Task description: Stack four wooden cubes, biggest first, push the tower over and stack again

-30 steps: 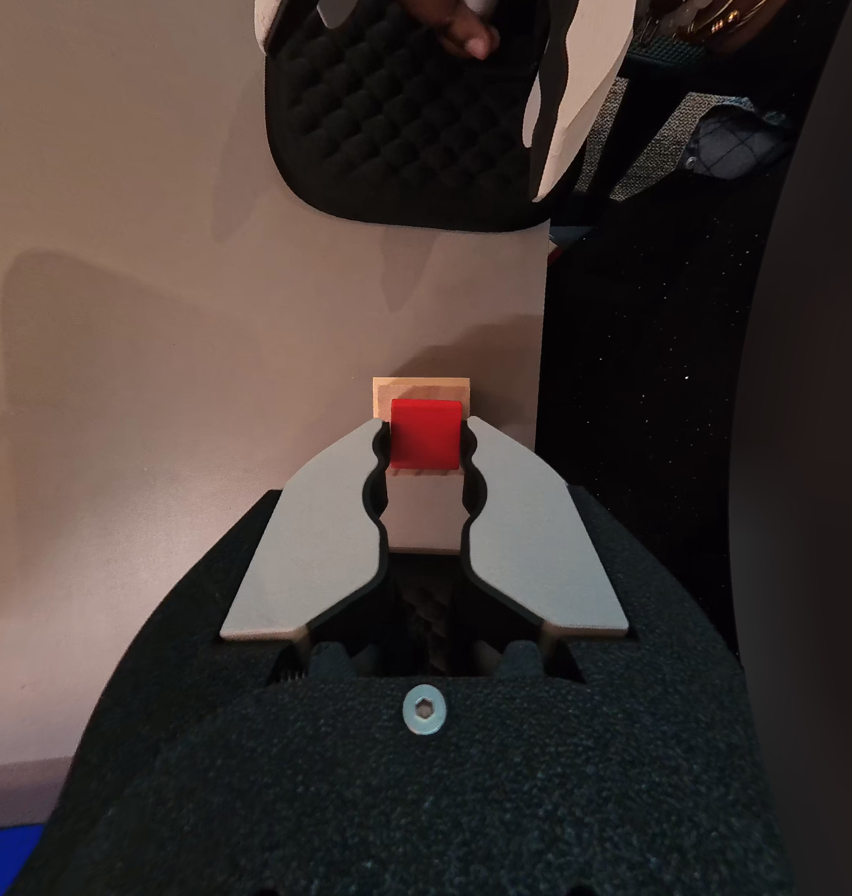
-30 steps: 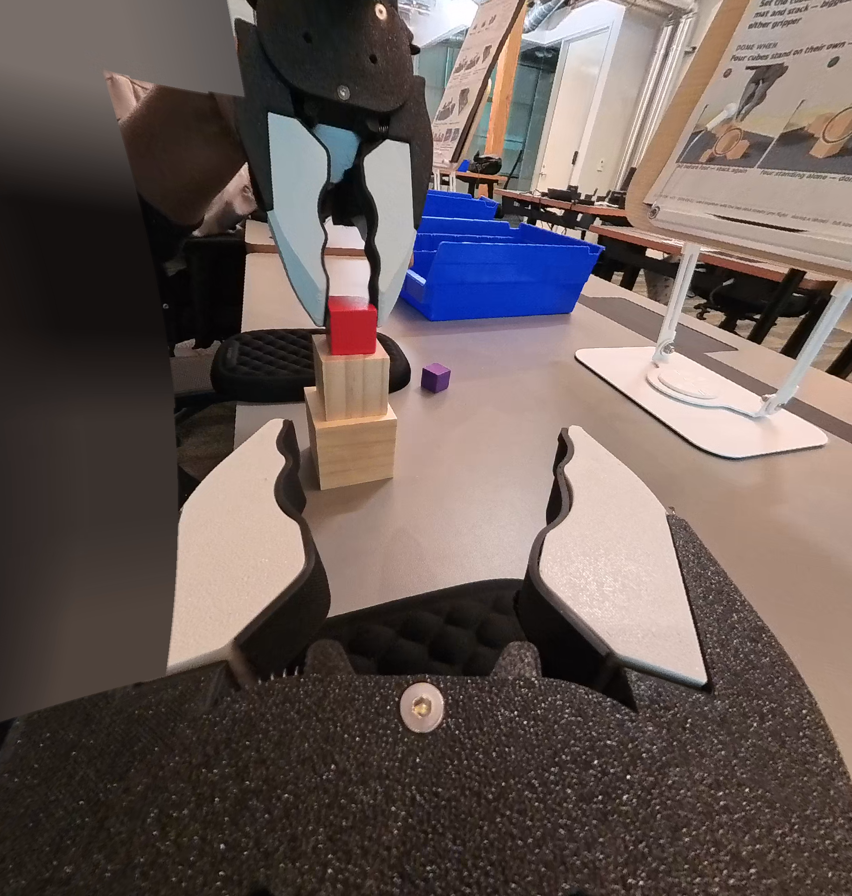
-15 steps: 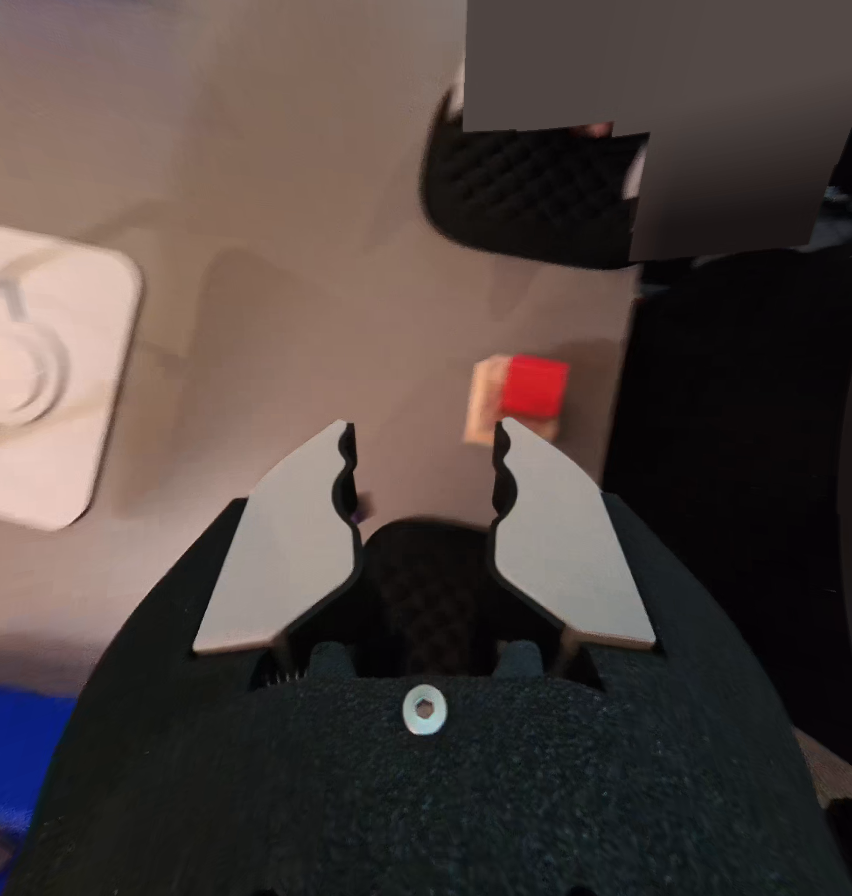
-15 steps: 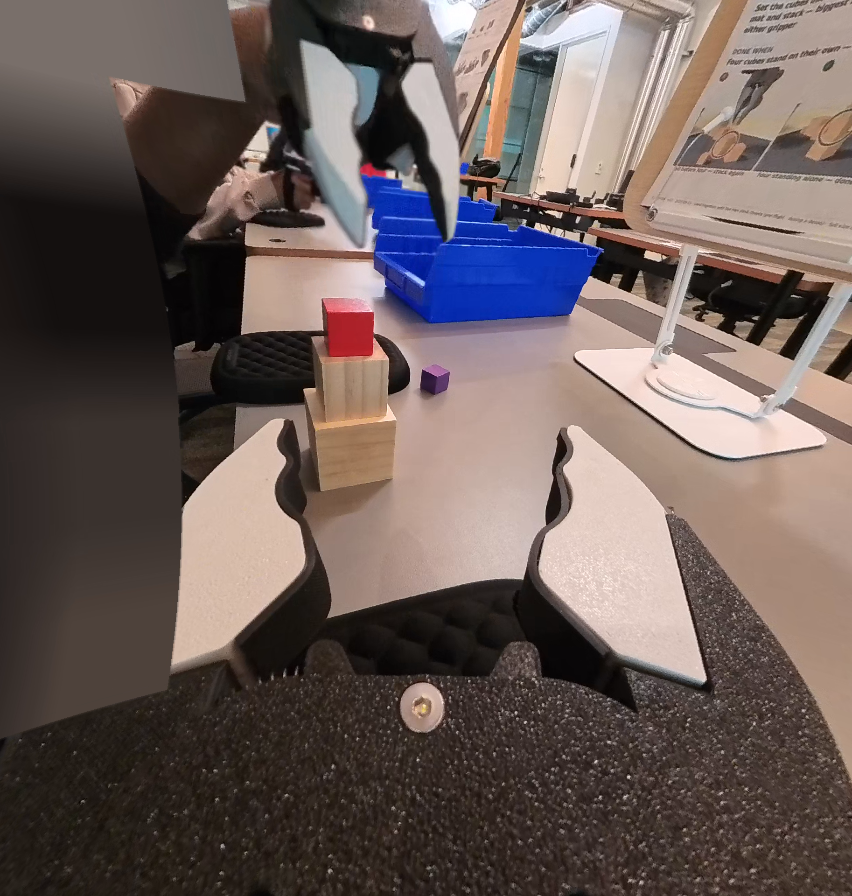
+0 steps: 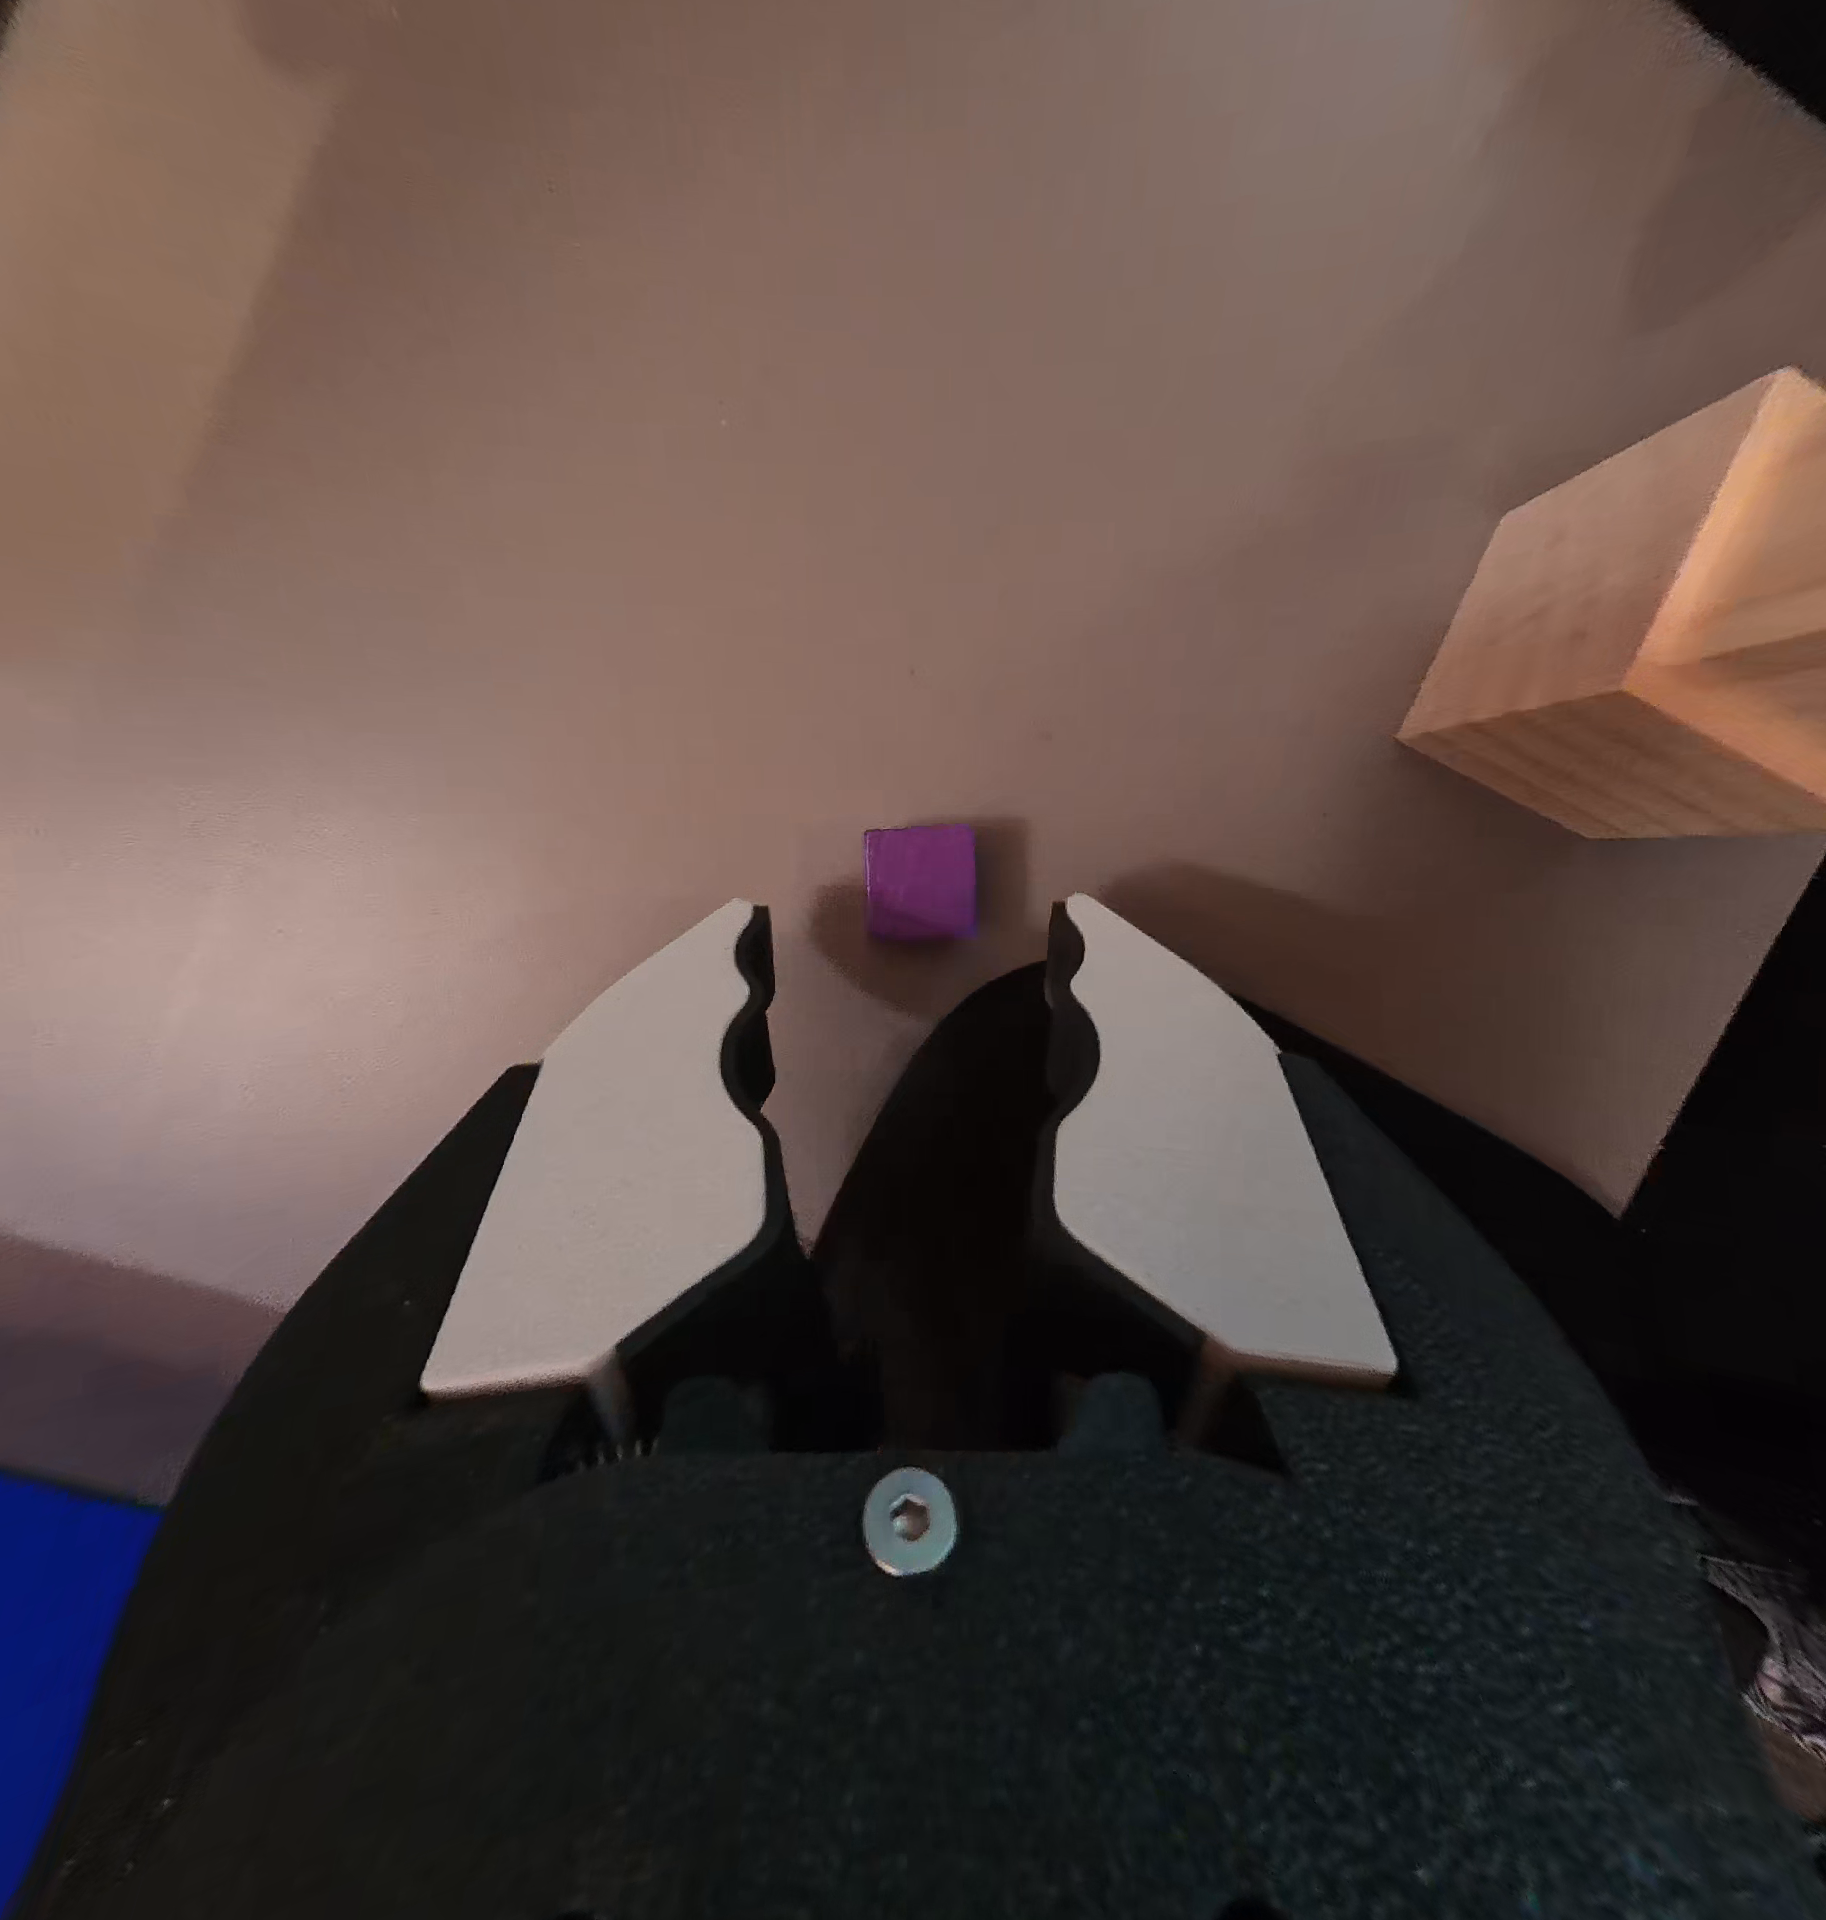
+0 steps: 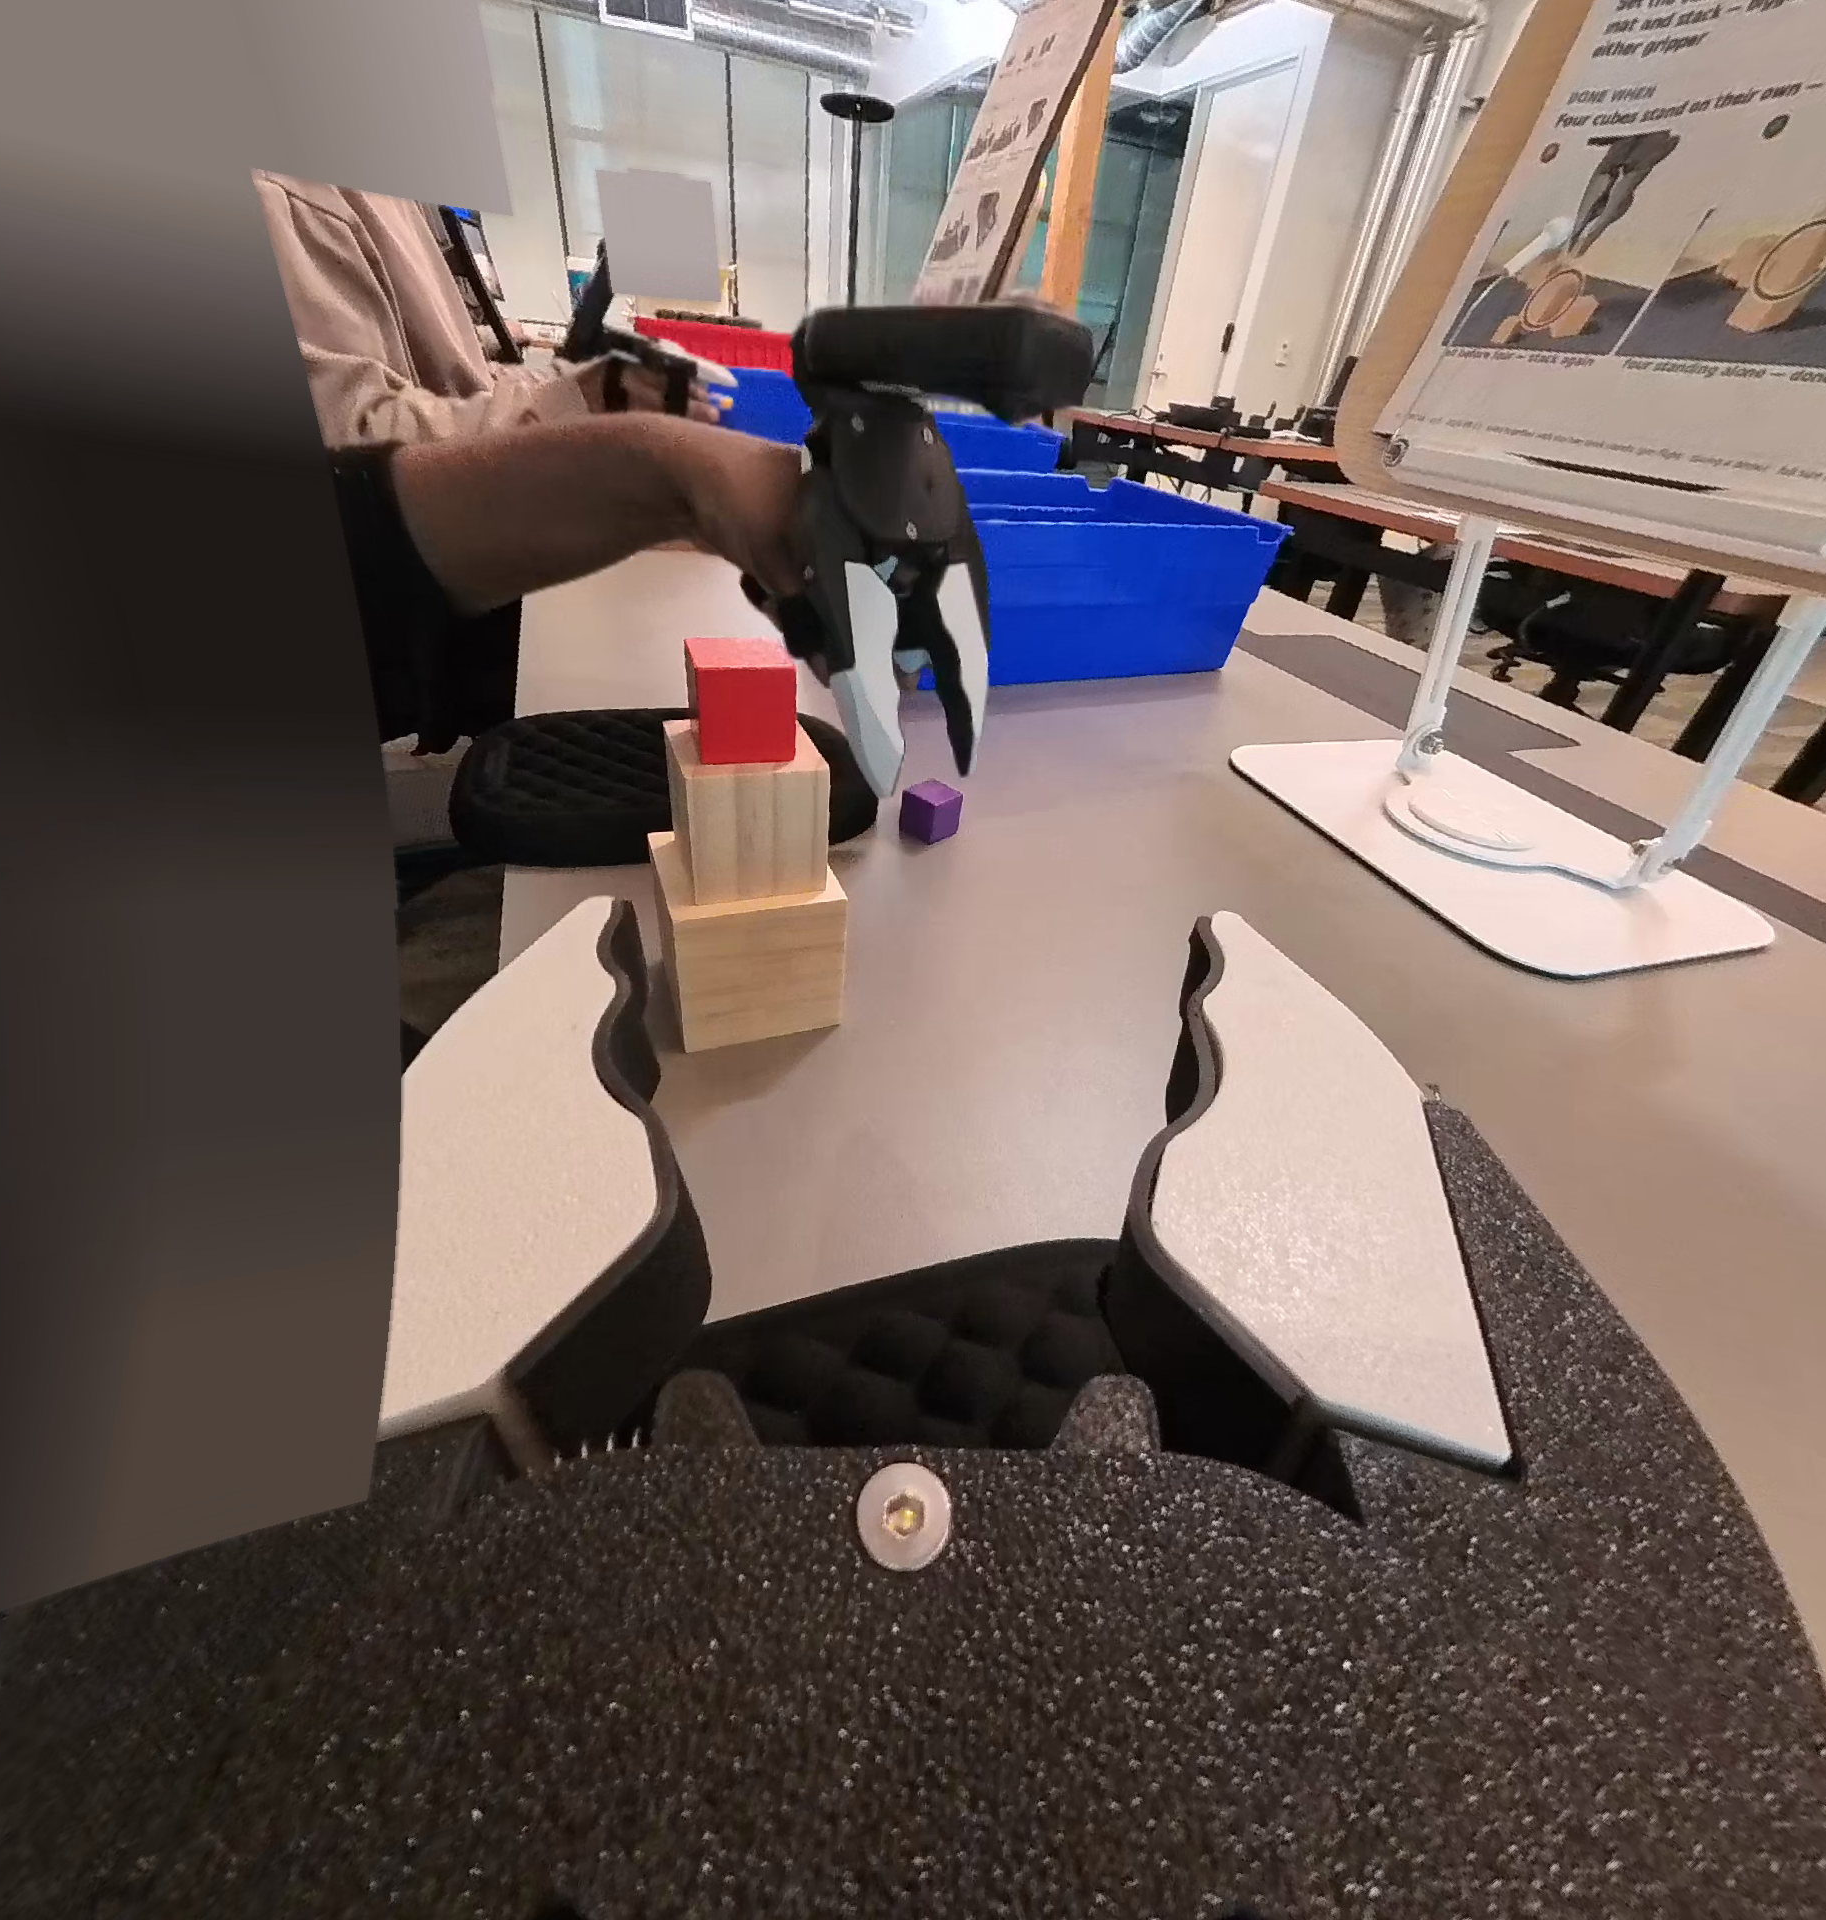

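- Purple cube lies on the grey worktop, small and alone, just beside a black quilted pad.
- Left gripper hangs tips-down just above this cube, jaws spread wider than the cube and touching nothing; in its own view the cube sits just ahead of the gap between the two fingertips.
- A person's hand grips the left gripper from behind, the forearm reaching in from the left.
- Near the cube stands a stack: a large wooden block on the worktop, a smaller wooden block on it, and a red cube on top, all upright.
- Right gripper sits low and nearer the viewer, jaws spread wide with only bare worktop between them; its left finger is just beside the large wooden block, whether touching I cannot tell.
- Farther off, blue bins rest on the worktop behind the left gripper, and a white stand carrying an instruction board sits to the right.
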The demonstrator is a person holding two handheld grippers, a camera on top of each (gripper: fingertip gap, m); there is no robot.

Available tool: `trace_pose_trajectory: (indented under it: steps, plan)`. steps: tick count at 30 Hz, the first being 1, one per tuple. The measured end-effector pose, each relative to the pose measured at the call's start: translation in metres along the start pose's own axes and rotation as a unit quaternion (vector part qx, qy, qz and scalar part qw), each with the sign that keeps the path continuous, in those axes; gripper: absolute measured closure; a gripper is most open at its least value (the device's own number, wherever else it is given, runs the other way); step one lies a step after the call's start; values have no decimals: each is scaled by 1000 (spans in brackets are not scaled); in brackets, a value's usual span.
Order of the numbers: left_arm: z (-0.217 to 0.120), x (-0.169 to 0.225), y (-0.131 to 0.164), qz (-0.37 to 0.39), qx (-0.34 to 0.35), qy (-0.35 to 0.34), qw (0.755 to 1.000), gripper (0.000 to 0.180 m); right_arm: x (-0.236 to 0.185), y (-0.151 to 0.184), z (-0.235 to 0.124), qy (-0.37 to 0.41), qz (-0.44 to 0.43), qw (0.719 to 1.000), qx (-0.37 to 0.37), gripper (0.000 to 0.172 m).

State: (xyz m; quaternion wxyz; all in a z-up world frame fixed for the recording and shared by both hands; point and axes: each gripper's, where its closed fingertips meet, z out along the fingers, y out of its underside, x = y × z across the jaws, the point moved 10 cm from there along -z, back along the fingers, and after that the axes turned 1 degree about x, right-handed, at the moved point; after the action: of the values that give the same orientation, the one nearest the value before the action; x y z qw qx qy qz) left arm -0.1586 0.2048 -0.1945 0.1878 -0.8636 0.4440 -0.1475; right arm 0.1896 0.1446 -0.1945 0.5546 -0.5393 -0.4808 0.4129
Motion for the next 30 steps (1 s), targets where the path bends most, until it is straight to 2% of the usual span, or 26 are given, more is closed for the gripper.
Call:
trace_pose_trajectory:
  steps: [6,9,15,23,30]
  plan:
    - [10,-3,1,11,2,-6,1000,137,0,0,0,0,0,1000,1,75]
    - [10,-1,0,15,0,15,1000,159,0,0,0,0,2,1000,1,75]
    - [-10,10,-15,37,13,20,999,160,1,0,0,0,4,1000,2,75]
    - [-76,86,-76,163,42,81,982,159,0,0,0,0,-1,1000,0,76]
    - [-75,130,-98,227,3,110,968,159,-1,0,0,-1,-5,1000,-1,76]
